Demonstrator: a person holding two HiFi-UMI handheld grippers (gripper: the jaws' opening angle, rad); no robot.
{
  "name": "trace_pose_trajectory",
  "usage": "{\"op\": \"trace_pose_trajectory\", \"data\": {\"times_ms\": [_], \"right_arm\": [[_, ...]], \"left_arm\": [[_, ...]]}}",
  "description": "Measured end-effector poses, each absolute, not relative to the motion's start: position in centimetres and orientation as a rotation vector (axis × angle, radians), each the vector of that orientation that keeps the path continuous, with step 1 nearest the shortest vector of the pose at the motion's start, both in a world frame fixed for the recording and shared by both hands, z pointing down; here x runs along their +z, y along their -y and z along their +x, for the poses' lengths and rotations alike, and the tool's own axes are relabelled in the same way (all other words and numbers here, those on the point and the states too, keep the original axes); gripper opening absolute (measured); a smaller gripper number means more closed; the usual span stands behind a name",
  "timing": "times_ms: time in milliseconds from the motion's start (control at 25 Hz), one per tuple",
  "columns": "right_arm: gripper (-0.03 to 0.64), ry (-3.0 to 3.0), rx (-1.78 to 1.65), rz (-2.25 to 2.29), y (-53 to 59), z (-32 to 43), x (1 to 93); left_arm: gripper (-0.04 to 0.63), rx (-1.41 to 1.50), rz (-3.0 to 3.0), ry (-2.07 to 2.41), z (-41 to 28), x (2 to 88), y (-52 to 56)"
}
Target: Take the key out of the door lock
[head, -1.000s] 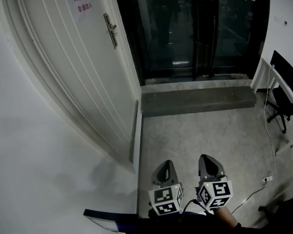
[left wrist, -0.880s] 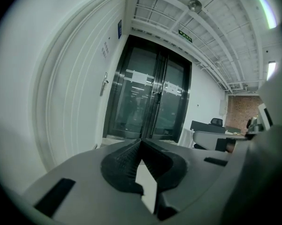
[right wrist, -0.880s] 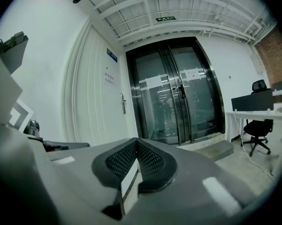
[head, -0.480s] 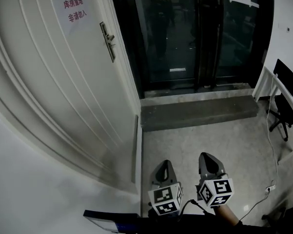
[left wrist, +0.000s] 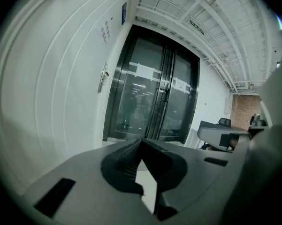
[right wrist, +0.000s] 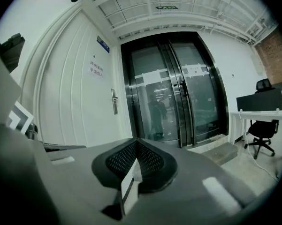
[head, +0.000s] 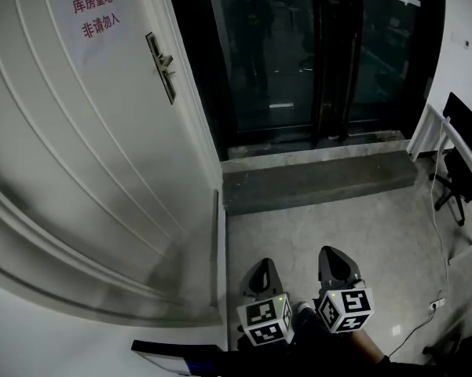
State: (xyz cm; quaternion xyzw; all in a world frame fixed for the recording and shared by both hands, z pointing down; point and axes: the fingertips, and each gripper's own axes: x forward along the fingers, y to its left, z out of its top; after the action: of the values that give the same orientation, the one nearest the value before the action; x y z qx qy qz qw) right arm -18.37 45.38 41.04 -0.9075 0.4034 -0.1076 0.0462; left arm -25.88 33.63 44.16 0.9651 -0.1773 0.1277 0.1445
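White panelled door (head: 78, 155), quantity one, carries one red-lettered sign (head: 94, 16) and one metal handle plate (head: 161, 67) at its right edge. The key there is too small to make out. Left gripper (head: 265, 264) and right gripper (head: 334, 252) have their jaws closed on nothing, well apart from the plate. Two dark glass door leaves (head: 298, 53) stand behind one grey stone step (head: 318, 175).

Dark glass doors (head: 298, 53) fill the upper centre above a grey step (head: 318, 181); pale floor (head: 361, 242) below, black office chair (head: 462, 163) at right edge
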Motion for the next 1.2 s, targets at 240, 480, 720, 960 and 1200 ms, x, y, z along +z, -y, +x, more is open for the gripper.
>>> {"op": "trace_pose_trajectory", "data": {"times_ms": [240, 480, 720, 960, 1200], "right_arm": [[0.002, -1.263, -0.339, -2.759, -42.1, -11.7, 41.4], [0.002, -1.348, -0.303, -2.727, -37.8, -3.7, 39.5], [0.002, -1.388, -0.292, -2.726, -35.8, 3.2, 38.9], [0.002, -1.423, -0.313, -2.702, -34.4, 8.4, 39.6], [0.002, -1.455, -0.324, -2.682, -32.2, 11.3, 40.2]], "left_arm": [[0.0, 0.362, 2.78, 0.538, -19.7, 44.5, -30.7], [0.0, 0.305, 2.78, 0.58, -11.7, 42.4, -27.3], [0.0, 0.303, 2.763, 0.644, -5.1, 42.2, -25.3], [0.0, 0.266, 2.753, 0.694, -0.3, 41.8, -23.9], [0.0, 0.291, 2.746, 0.741, 2.1, 42.2, -21.6]]}}
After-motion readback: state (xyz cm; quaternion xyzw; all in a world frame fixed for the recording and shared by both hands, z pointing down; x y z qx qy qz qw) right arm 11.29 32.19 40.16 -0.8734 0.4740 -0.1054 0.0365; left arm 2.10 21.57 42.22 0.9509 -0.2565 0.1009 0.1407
